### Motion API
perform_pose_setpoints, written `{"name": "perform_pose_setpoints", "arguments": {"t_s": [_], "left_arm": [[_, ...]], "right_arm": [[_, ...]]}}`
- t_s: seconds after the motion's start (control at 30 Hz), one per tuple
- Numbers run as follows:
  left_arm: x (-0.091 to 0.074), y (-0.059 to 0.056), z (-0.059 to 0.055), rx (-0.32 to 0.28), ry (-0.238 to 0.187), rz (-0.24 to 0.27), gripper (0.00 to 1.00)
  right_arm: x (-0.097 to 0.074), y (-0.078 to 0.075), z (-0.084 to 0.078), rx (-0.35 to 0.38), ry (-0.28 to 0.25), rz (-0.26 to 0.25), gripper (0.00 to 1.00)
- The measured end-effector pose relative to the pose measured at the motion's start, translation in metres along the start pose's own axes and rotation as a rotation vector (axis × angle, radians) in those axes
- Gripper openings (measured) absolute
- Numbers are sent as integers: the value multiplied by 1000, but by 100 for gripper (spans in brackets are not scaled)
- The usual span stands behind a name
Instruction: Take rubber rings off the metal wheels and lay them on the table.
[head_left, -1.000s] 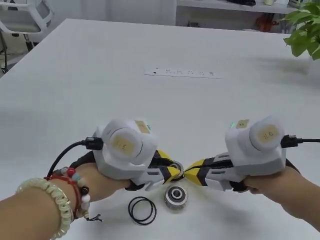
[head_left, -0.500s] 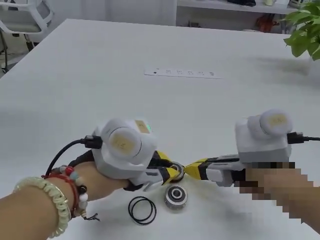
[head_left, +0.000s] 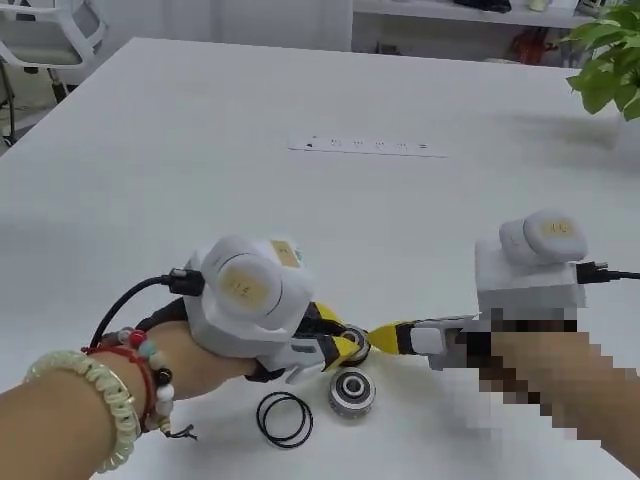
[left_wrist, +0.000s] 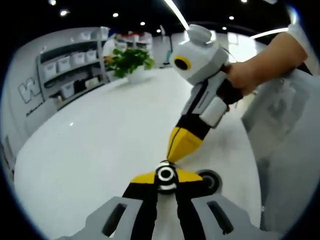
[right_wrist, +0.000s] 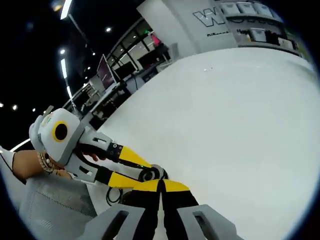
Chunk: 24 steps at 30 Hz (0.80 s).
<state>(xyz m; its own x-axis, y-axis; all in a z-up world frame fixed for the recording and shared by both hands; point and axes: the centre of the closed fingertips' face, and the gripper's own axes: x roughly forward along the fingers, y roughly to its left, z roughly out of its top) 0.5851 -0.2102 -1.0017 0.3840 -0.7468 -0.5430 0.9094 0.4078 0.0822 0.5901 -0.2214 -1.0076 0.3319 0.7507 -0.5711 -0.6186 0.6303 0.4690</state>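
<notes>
Head view, rings (head_left: 284, 418) beside loose wheel (head_left: 352, 392), held wheel (head_left: 353, 341)

A metal wheel (left_wrist: 166, 175) sat clamped in the left gripper (head_left: 347, 345); a second wheel (head_left: 352, 392) lay flat on the table (head_left: 300, 220), two overlapping black rubber rings (head_left: 284, 418) just beside it.
</notes>
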Motion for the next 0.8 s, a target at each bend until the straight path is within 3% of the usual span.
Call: {"name": "perform_pose_setpoints", "arguments": {"t_s": [0.27, 0.8], "left_arm": [[0, 0, 0, 3, 2, -2, 14], [0, 0, -1, 1, 2, 5, 13]], "right_arm": [[-1, 5, 0, 27, -9, 0, 0], [1, 14, 3, -23, -8, 7, 0]]}}
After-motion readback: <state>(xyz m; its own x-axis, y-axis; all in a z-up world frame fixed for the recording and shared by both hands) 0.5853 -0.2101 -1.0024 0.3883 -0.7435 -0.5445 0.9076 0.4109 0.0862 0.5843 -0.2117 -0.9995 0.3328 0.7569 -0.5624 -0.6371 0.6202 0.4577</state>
